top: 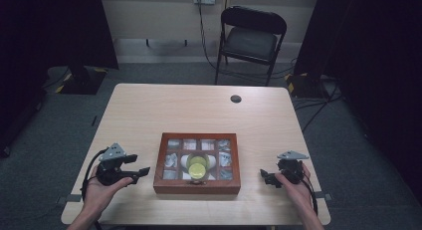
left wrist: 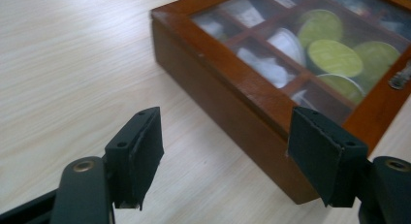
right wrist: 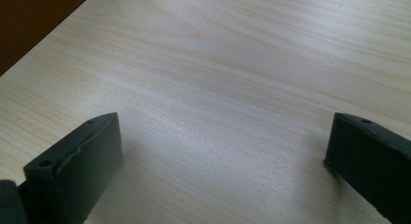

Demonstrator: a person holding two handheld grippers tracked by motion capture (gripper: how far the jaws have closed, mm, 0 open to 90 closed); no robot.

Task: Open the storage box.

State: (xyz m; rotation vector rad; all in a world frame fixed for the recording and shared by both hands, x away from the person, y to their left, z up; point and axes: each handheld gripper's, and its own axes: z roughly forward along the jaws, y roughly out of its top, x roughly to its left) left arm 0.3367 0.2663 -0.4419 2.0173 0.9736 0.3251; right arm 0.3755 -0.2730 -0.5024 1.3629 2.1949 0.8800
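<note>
Inspecting the wooden box (top: 197, 185), I found it lying mid-table, lid down. My left gripper (top: 142, 172) hung just left of it, my right gripper (top: 264, 177) just right, both wide and empty. I judged opening still outstanding.

Two hand-held black grippers, bare forearms

The left gripper (top: 142, 172) and right gripper (top: 265, 177) each carry a grey three-cornered plate on top and trail a black cable; their flat black jaws show small round screw holes, with a brass-coloured screw on the left one.
</note>
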